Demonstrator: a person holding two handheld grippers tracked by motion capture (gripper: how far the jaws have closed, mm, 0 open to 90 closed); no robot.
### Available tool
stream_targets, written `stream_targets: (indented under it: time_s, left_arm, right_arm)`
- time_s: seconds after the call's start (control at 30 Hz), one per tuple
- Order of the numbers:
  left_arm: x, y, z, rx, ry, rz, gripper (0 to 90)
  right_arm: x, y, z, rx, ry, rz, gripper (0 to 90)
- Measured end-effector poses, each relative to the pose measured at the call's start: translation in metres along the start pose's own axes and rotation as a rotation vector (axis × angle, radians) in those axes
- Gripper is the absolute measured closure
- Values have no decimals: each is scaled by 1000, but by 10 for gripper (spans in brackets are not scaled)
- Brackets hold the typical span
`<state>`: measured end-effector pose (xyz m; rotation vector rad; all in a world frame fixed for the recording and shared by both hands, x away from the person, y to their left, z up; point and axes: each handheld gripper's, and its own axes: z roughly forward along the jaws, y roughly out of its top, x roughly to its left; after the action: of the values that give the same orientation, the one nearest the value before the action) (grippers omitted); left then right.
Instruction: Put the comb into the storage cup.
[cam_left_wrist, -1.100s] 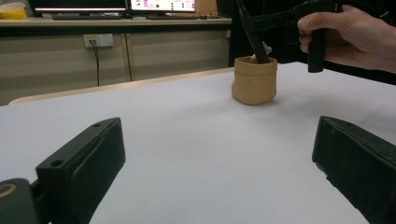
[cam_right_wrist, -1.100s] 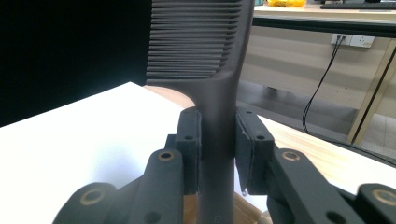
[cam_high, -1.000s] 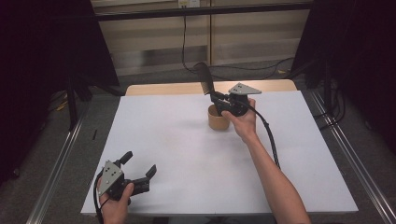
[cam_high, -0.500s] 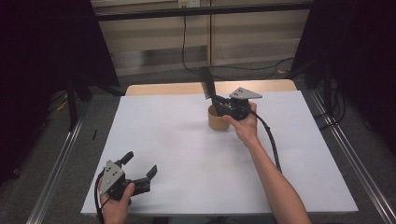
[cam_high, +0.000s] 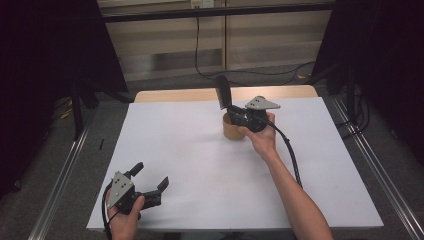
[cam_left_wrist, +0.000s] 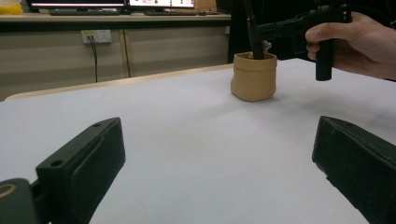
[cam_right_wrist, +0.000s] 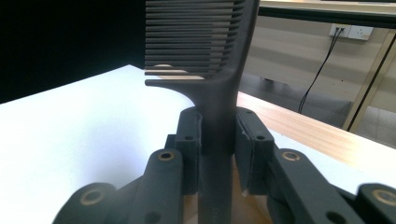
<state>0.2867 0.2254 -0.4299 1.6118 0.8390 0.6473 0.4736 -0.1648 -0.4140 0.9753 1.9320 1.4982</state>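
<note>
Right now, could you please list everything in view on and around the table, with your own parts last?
comb: one, black, held upright by its handle above the pot, teeth end up
pot: one, tan, on the far middle of the table, the comb's handle going down into it
table: one, white top with a wooden strip along the far edge
wall socket: one, white, on the beige wall behind the table, a black cable hanging from it
left tongs: one, black with a grey plate, jaws apart and empty, resting at the near left corner of the table
right tongs: one, black with a grey plate, closed on the comb's handle over the pot
</note>
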Motion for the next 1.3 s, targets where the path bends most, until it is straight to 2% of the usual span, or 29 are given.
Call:
stream_targets:
  time_s: [0.13, 0.57, 0.67, 0.83, 0.97, 1.07, 1.17, 1.3]
  left_arm:
    - [0, 0, 0, -1, 0, 0, 27]
    - [0, 0, 0, -5, 1, 2, 27]
    - [0, 0, 0, -4, 1, 2, 27]
    - [0, 0, 0, -5, 1, 1, 27]
    - [0, 0, 0, -6, 3, 1, 27]
    - [0, 0, 0, -4, 1, 1, 27]
    - [0, 1, -1, -6, 2, 3, 27]
    - [0, 1, -1, -11, 5, 0, 27]
  right_arm:
    - [2, 0, -1, 13, -7, -13, 730]
    - [1, -11, 1, 55, -16, -3, 730]
    - [2, -11, 1, 57, -20, -5, 729]
    - [1, -12, 1, 51, -30, 22, 726]
    - [2, -11, 2, 50, -37, 17, 719]
    - [2, -12, 3, 45, -37, 23, 712]
    - [3, -12, 3, 47, -33, 29, 668]
    - [2, -13, 2, 59, -26, 28, 667]
